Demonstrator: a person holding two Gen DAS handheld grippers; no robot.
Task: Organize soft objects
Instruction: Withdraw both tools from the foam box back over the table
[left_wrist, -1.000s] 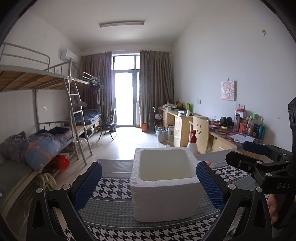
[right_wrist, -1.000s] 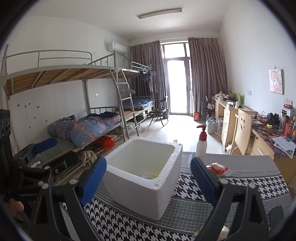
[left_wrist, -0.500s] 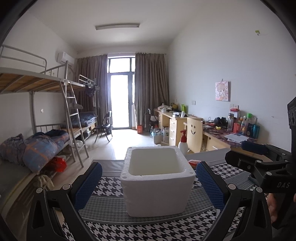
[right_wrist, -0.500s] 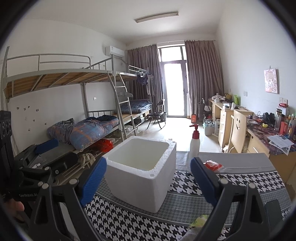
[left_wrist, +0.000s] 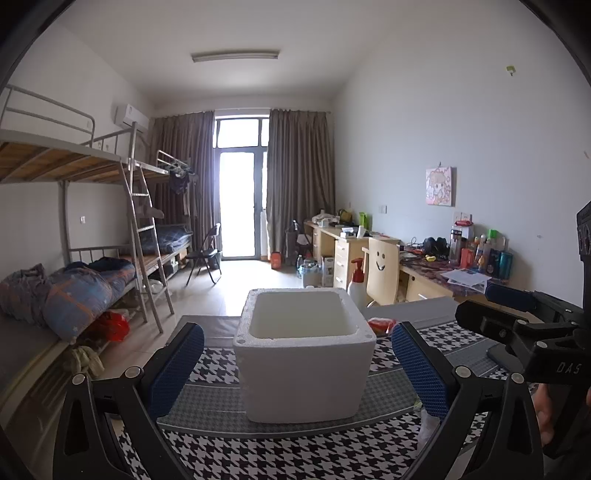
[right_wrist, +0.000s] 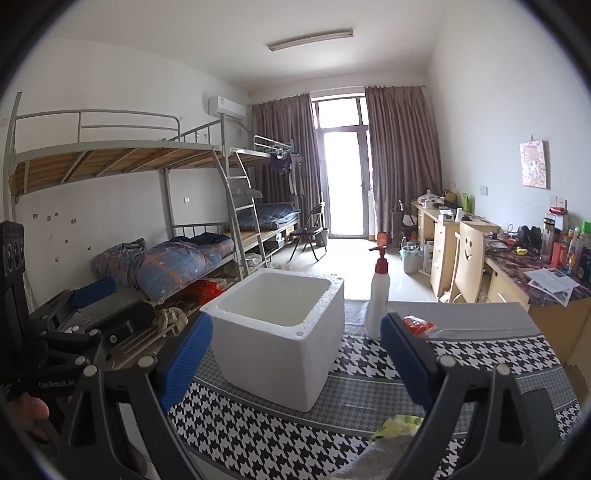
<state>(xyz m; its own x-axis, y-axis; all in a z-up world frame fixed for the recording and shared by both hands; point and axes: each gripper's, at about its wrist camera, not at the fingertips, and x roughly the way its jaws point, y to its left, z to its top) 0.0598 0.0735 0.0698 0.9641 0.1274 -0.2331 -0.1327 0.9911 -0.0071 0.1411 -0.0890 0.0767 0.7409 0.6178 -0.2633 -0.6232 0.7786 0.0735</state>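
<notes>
My left hand-held gripper (left_wrist: 297, 363) and right hand-held gripper (right_wrist: 295, 360) both gape apart, holding nothing. White square foam box (left_wrist: 303, 363) sits mid-counter on houndstooth cloth (left_wrist: 280, 452); crumpled yellow-green soft packet (right_wrist: 400, 424) lies near right.

The white foam box (left_wrist: 303, 354) stands mid-frame on the desk (left_wrist: 229, 450), its mouth open and unblocked from above. Lower frame, patterned cloth lies bare before it. A pump bottle (right_wrist: 378, 295) and red packet (right_wrist: 417, 325) crowd its right rear.
</notes>
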